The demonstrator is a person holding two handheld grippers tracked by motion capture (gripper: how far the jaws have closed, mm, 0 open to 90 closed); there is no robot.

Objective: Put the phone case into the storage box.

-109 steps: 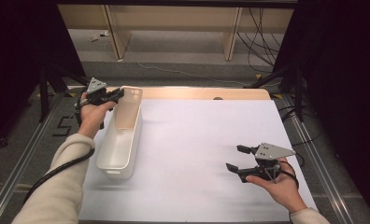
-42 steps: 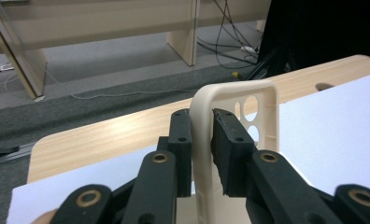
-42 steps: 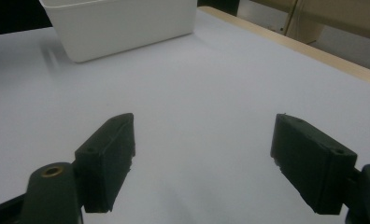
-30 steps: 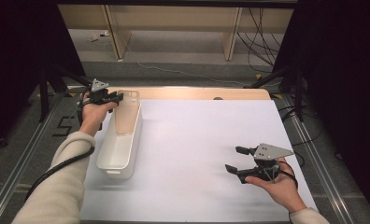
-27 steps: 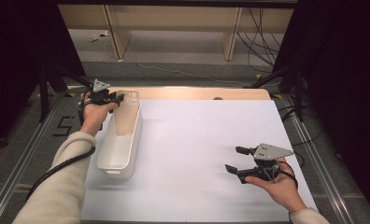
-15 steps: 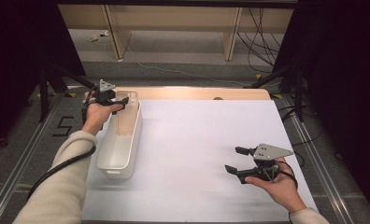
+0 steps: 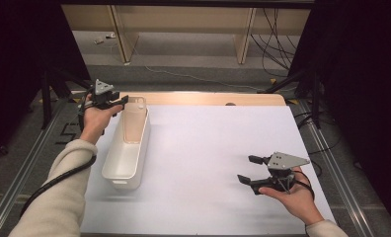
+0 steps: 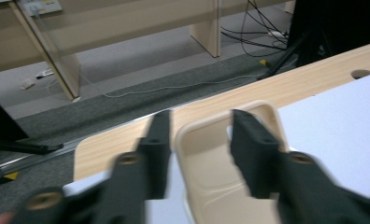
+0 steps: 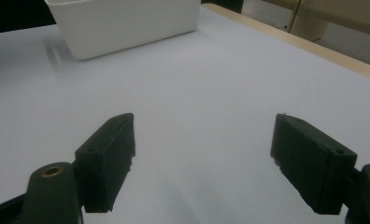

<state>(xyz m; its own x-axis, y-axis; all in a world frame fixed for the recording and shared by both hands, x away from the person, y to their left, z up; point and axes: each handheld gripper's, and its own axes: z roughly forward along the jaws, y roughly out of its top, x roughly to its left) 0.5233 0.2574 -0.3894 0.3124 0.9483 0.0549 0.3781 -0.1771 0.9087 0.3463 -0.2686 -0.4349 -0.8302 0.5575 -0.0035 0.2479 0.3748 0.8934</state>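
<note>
A long white plastic bin (image 7: 127,153) lies lengthwise on the left of the white sheet (image 7: 208,148). My left gripper (image 7: 120,103) is at its far end. In the left gripper view, the left gripper (image 8: 201,122) straddles the bin's far corner rim (image 8: 183,130): one jaw outside the wall, the other inside the bin with a gap to the wall. Its jaws have just been closing with that rim between them, and the picture is blurred. My right gripper (image 7: 248,169) hovers open over the sheet at the near right. Nothing lies between the right gripper's (image 9: 202,158) jaws, and the bin (image 9: 127,23) shows far off.
A bare wooden strip (image 7: 208,98) with a small hole (image 7: 229,103) runs along the table's far edge. Metal rails (image 7: 332,163) border both sides. Beyond the table are wooden furniture legs (image 7: 122,34) and floor cables (image 7: 277,34). A black cable (image 7: 55,180) trails along the left sleeve.
The left hand has shifted slightly at the bin's far end. The bin and the right gripper have stayed where they were.
</note>
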